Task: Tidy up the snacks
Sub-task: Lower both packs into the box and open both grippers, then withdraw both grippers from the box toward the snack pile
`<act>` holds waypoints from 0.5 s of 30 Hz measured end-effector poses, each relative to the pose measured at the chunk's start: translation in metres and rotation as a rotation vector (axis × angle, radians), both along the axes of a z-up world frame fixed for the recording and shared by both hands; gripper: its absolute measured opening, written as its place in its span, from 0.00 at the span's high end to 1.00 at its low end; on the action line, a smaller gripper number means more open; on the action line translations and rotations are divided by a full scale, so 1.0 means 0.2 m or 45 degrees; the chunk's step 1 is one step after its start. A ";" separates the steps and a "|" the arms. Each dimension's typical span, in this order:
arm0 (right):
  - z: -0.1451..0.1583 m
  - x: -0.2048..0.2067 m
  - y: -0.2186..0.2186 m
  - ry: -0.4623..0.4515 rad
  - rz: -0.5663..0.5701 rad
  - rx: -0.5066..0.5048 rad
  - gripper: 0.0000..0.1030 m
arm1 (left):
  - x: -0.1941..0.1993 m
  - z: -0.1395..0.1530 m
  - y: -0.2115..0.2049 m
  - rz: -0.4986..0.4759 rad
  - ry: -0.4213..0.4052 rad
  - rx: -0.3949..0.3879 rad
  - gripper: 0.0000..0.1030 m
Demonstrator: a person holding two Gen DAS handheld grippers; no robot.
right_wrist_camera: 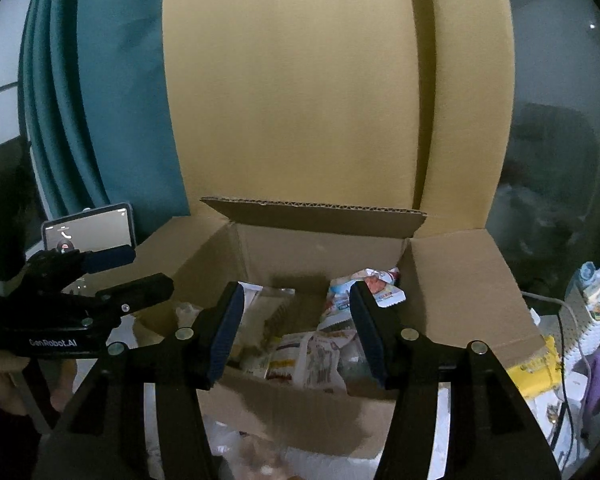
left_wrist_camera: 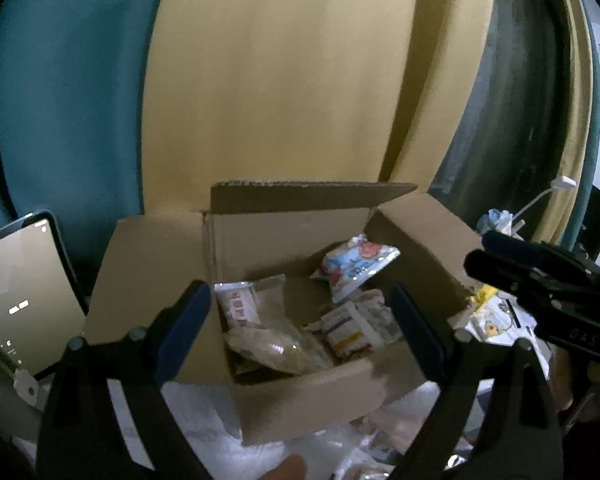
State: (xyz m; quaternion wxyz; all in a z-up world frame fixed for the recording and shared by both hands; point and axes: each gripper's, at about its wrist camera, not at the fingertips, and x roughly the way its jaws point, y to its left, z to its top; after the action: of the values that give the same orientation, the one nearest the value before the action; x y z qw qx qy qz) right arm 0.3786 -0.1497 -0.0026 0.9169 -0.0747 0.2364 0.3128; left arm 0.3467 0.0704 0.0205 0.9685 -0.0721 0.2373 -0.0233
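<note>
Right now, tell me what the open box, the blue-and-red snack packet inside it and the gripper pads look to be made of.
Box: corrugated cardboard, matte brown; fluting shows along the back flap's edge.
Snack packet: probably plastic or foil film, glossy, with a crimped, serrated end seal.
Pads on the right gripper fingers: dark blue, ribbed, likely rubber or soft plastic; the look leaves it open.

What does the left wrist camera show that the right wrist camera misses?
Left wrist only: the right gripper coming in from the right edge, and a clear bag of pale snacks low in the box. Right wrist only: the left gripper at the left edge, and a white perforated basket at right. Both: the open brown cardboard box, the blue-and-red snack packet and a lit phone screen.
</note>
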 end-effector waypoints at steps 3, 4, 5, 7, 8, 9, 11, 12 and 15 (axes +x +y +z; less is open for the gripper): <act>0.02 -0.05 -0.03 -0.008 -0.005 0.003 0.44 | -0.05 0.03 -0.02 -0.001 -0.010 0.008 0.10; 0.03 -0.07 -0.04 -0.013 -0.008 0.003 0.44 | -0.07 0.03 -0.03 -0.002 -0.014 0.009 0.10; 0.03 -0.09 -0.05 -0.017 -0.010 0.004 0.44 | -0.09 0.04 -0.03 -0.004 -0.018 0.010 0.10; 0.04 -0.13 -0.08 -0.024 -0.014 0.007 0.44 | -0.13 0.06 -0.05 -0.010 -0.028 0.016 0.10; 0.04 -0.15 -0.09 -0.028 -0.017 0.008 0.44 | -0.16 0.06 -0.06 -0.014 -0.032 0.020 0.10; 0.05 -0.16 -0.10 -0.031 -0.018 0.009 0.44 | -0.18 0.07 -0.07 -0.018 -0.037 0.023 0.11; 0.05 -0.20 -0.12 -0.037 -0.022 0.012 0.44 | -0.23 0.09 -0.09 -0.025 -0.046 0.028 0.10; 0.05 -0.22 -0.13 -0.039 -0.023 0.014 0.44 | -0.25 0.09 -0.10 -0.028 -0.050 0.030 0.10; 0.06 -0.28 -0.17 -0.049 -0.028 0.016 0.43 | -0.32 0.10 -0.12 -0.043 -0.054 0.031 0.10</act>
State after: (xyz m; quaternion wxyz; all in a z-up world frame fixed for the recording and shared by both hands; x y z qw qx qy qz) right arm 0.3233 -0.1829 0.0100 0.9252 -0.0724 0.2174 0.3026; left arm 0.2834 0.0469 0.0400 0.9736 -0.0556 0.2181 -0.0382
